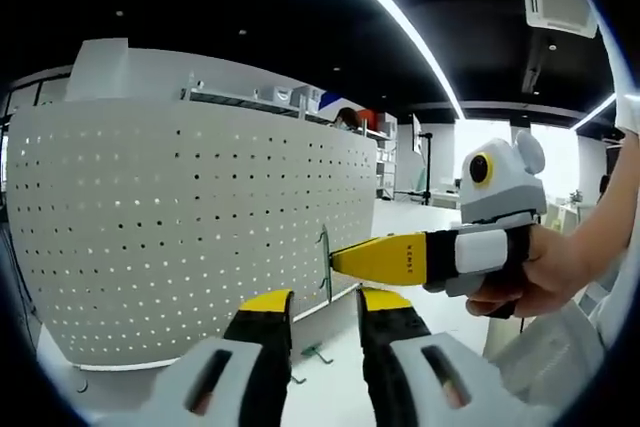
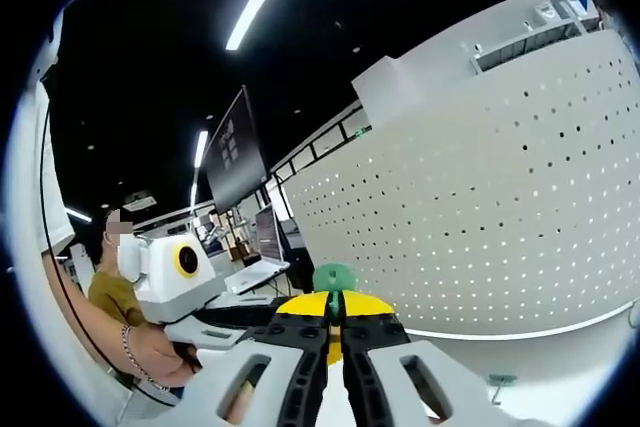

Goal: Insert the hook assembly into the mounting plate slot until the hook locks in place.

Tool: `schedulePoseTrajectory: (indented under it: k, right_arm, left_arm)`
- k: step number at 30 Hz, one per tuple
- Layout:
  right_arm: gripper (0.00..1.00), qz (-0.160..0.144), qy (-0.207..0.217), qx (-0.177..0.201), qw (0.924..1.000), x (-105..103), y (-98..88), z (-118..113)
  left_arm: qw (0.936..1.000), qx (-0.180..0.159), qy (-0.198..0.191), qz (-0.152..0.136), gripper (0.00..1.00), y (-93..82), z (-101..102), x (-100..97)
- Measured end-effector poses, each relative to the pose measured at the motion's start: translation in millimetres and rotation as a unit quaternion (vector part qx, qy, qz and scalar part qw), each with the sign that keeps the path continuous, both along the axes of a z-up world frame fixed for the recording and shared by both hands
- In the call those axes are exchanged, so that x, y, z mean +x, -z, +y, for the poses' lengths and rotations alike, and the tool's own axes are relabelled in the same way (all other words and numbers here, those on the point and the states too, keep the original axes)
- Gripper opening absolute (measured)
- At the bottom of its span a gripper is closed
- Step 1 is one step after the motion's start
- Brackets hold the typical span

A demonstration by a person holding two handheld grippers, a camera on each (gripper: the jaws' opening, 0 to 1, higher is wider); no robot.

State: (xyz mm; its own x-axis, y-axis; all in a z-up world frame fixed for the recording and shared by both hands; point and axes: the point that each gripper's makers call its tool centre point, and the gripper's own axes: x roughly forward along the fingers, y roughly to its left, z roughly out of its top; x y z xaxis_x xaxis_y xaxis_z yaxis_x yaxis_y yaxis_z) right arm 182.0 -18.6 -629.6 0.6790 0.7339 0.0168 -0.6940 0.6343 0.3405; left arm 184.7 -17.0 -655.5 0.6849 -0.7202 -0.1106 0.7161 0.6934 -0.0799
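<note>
The mounting plate is a tall white pegboard (image 1: 180, 227), also seen in the right gripper view (image 2: 500, 207), standing upright on a white table. My right gripper (image 1: 336, 259) reaches in from the right, shut on a thin green hook (image 1: 325, 265) held at the board's right edge. Whether the hook touches the board is unclear. In the right gripper view, its yellow-tipped jaws (image 2: 335, 312) close on the green hook (image 2: 333, 277). My left gripper (image 1: 325, 307) stands open below the hook, with nothing between its fingers. Its body (image 2: 180, 267) is held in a hand.
A second green hook (image 1: 316, 353) lies on the white table (image 1: 330, 392) below the board, and appears too in the right gripper view (image 2: 500, 381). A person (image 2: 110, 292) sits at the left near a dark monitor (image 2: 235, 152). Shelves (image 1: 300, 99) rise behind the board.
</note>
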Motion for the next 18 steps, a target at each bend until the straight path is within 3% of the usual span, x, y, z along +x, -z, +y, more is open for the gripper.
schedulePoseTrajectory:
  k: [7, 14, 18]
  right_arm:
    - [0.0, 0.002, 0.0, 0.001, 1.0, 0.3, 0.5, -0.4]
    - [0.0, 0.006, 0.0, 0.003, 1.0, 0.0, 0.4, -0.3]
    - [0.0, 0.005, -0.001, 0.0, 1.0, -0.1, -0.3, 0.4]
  left_arm:
    - [1.0, 0.006, 0.001, 0.001, 0.52, 3.5, -1.9, -0.1]
    - [0.9998, 0.017, -0.003, 0.005, 0.8, 10.9, -3.0, 1.6]
    - [0.9998, 0.02, -0.002, 0.002, 0.81, 11.5, -3.3, 1.6]
